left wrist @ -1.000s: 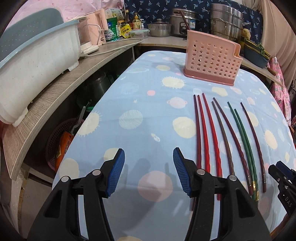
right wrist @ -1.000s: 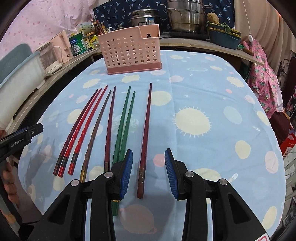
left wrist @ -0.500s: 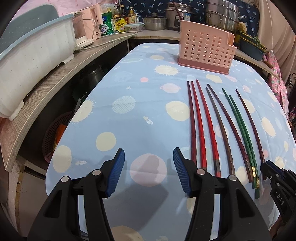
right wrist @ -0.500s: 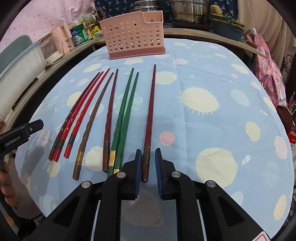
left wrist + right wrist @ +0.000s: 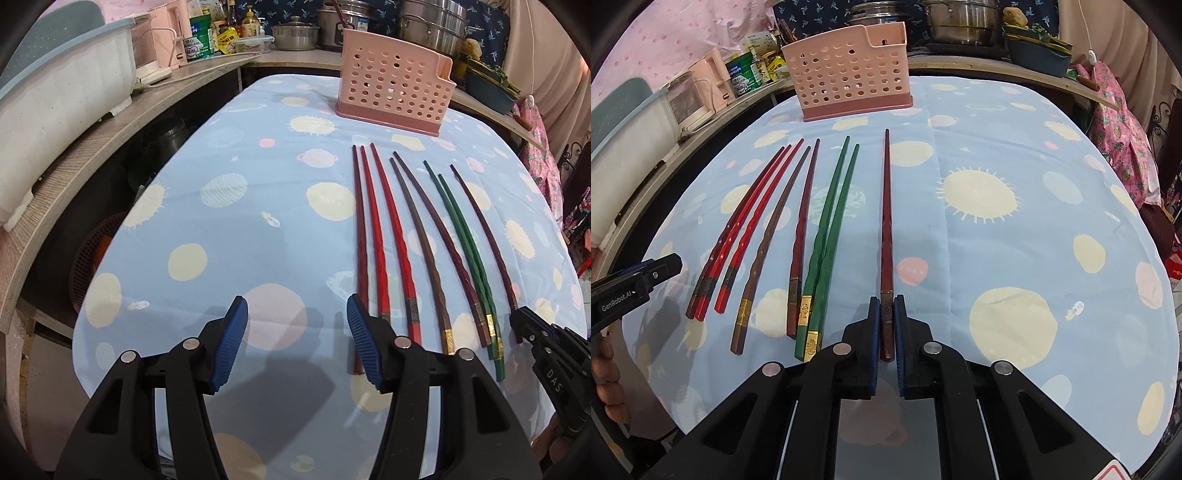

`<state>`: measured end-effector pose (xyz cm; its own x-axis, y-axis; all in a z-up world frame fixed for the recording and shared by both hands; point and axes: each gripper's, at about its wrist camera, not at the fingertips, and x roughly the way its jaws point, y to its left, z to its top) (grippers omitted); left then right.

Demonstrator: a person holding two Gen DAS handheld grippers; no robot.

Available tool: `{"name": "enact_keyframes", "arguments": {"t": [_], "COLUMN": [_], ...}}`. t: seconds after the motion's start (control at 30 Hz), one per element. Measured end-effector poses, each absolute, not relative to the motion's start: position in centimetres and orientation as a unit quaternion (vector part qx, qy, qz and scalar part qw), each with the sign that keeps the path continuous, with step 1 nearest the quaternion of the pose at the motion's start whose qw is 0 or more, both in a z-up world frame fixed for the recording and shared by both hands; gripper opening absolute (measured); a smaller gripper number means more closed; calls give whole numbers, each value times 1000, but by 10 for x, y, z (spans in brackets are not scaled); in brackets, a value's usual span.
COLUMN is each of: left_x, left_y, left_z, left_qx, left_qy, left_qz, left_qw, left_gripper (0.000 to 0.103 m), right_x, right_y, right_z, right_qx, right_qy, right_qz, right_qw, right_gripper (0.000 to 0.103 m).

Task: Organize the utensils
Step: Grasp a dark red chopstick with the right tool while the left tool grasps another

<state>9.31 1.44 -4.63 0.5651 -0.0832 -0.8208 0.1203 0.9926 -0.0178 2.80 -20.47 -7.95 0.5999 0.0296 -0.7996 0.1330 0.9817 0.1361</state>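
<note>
So here's where we're at: our right tongs are closing on the thick end of the dark red chopstick – the blue pads sit right against both its sides, down at the near edge of the table. That chopstick lies on its own, a bit apart from the others, tip pointing toward the far edge.

Our left tongs hang about half open over the blue spotted cloth with nothing between them, just beside the leftmost of the chopsticks.

The remaining chopsticks are laid out in a rough fan on the table: the red ones nearest the left edge, then a brown one, another dark red one, and the green pair touching each other along most of their length.

The pink basket with the holes stands upright at the far edge – we can't tell what's inside.
</note>
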Motion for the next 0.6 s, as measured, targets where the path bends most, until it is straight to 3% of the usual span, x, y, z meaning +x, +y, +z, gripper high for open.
{"name": "enact_keyframes", "arguments": {"t": [0.6], "left_x": [90], "left_y": [0], "left_z": [-64], "left_qx": [26], "left_qy": [482], "left_qz": [-71], "left_qw": [873], "left_gripper": [53], "right_x": [27], "right_y": [-206], "right_z": [-79], "right_qx": [95], "right_qy": [445], "right_qz": [-29], "right_qw": [890], "right_gripper": [7]}}
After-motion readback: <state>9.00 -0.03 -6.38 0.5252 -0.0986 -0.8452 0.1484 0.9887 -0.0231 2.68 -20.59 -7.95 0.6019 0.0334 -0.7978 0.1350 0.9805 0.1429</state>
